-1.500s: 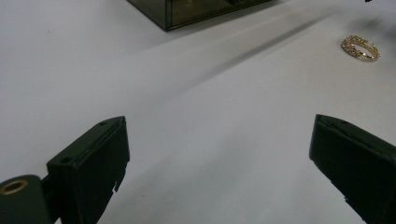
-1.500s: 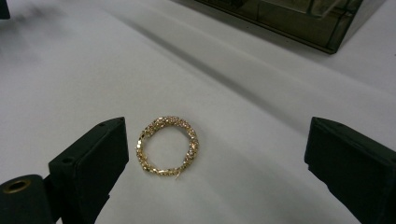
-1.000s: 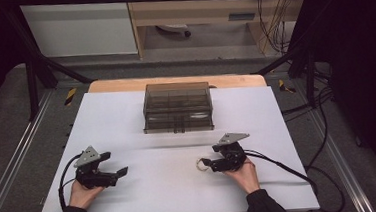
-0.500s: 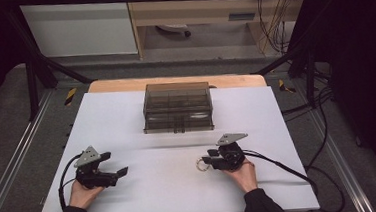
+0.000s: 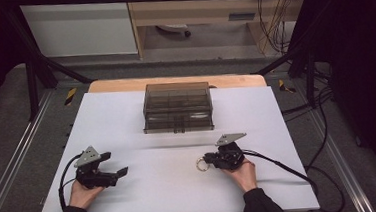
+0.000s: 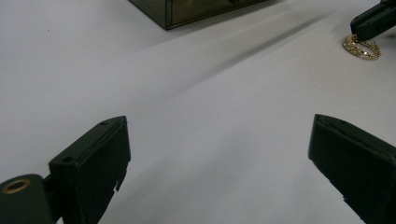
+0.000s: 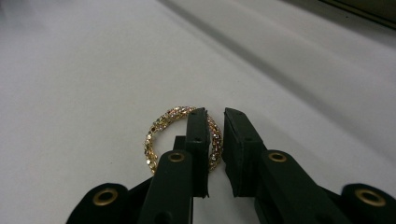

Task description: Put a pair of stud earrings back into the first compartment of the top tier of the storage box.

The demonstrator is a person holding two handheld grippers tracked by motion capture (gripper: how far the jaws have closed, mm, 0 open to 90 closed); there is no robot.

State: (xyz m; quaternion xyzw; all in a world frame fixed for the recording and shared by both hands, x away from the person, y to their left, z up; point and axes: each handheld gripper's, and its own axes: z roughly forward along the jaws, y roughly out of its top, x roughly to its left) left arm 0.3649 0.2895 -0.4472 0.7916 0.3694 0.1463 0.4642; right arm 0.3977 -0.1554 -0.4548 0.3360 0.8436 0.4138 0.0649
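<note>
From the high view I see my left gripper [image 5: 114, 172] resting on the white table [image 5: 146, 189] at the near left, its jaws spread apart with nothing between them. My right gripper [image 5: 208, 159] sits at the near right, pointing left, with a small ring-shaped bracelet [image 5: 201, 164] at its tips. A smoky transparent box [image 5: 177, 107] with compartments stands toward the far middle of the table, well apart from both grippers.

In the left gripper view, my two black jaws stand wide open over bare white surface. A corner of the box [image 6: 187, 10] shows at the far edge, and off to the far right the bracelet [image 6: 361, 46] lies on the table with the right gripper [image 6: 369, 25] touching it.

In the right gripper view, my jaws are nearly closed around one side of the gold, glittering bracelet [image 7: 161, 126]: one jaw sits inside the loop, the other outside it, with the band in the narrow gap between. The bracelet lies flat on the table [image 7: 70, 70].
</note>
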